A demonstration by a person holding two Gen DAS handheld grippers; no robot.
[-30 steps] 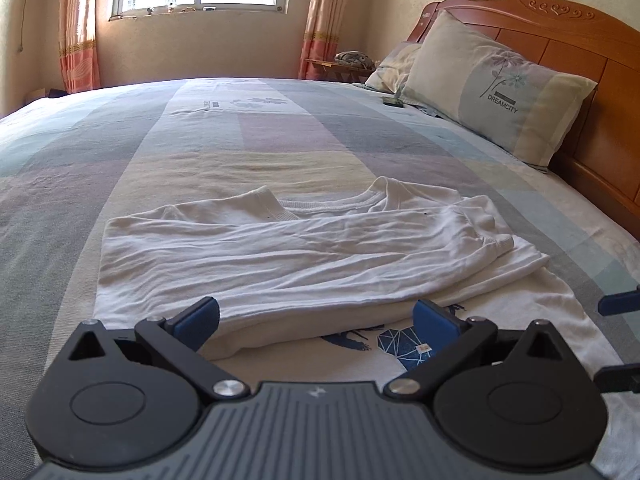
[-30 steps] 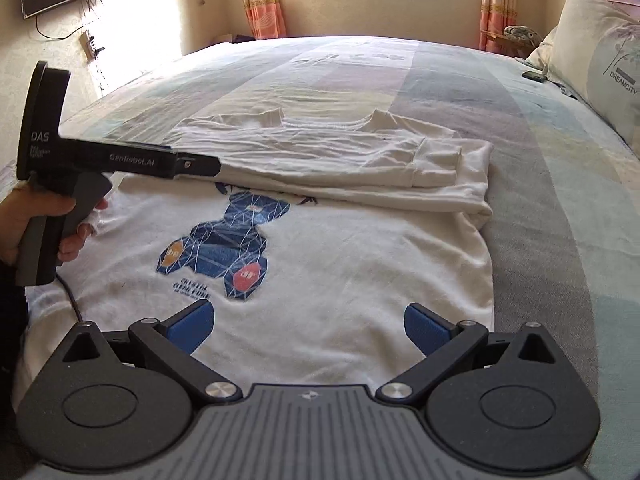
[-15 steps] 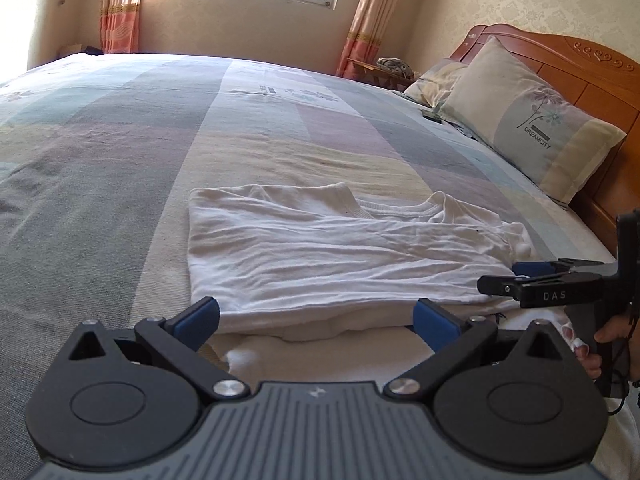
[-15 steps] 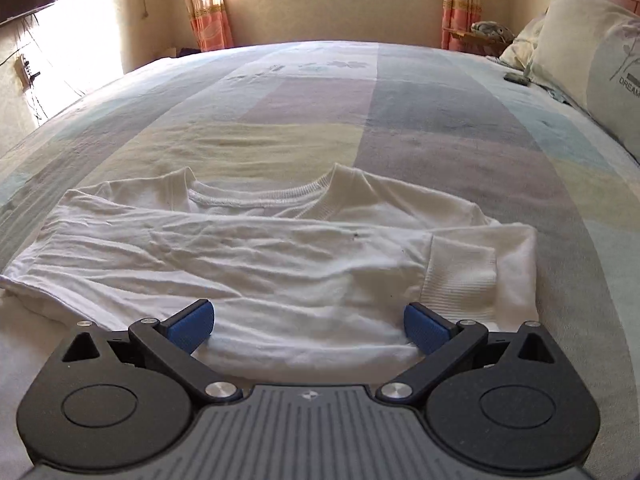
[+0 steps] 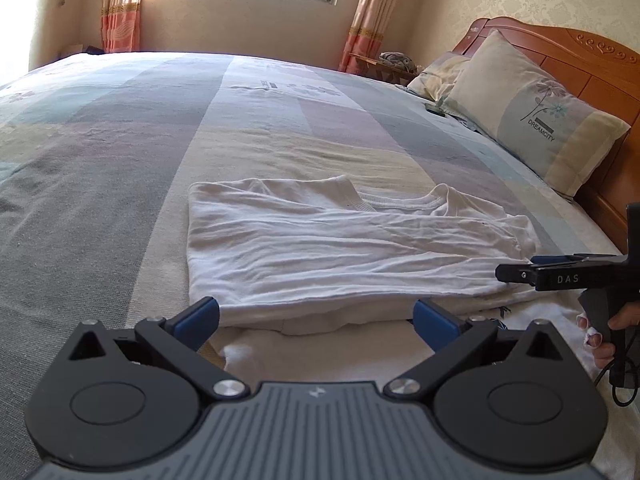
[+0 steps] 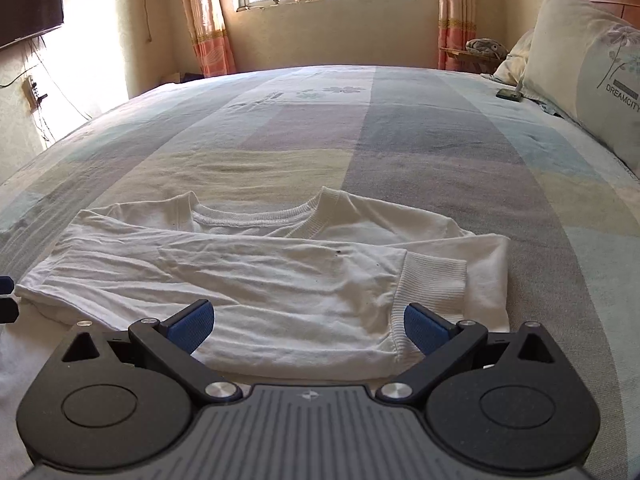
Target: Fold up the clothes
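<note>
A white long-sleeved sweatshirt (image 5: 340, 248) lies flat on the bed with both sleeves folded across its chest; the ribbed cuff (image 6: 434, 280) of the upper sleeve ends near its right side. My left gripper (image 5: 316, 316) is open just before the folded sleeves' near edge, close to the garment's left side. My right gripper (image 6: 306, 322) is open over the sleeve's near edge, by the cuff. The right gripper (image 5: 516, 268) also shows from the side in the left wrist view, held by a hand (image 5: 600, 332). Neither holds cloth.
The bed carries a pastel patchwork spread (image 5: 280, 132). Pillows (image 5: 532, 116) lean on a wooden headboard (image 5: 592, 64) at the right. A small dark object (image 6: 509, 94) lies near the pillows. A window and curtains stand beyond the bed's far edge.
Both grippers moved forward toward the collar end; the printed lower half of the sweatshirt dropped out of view. The left view swung so the right gripper now appears at its right edge.
</note>
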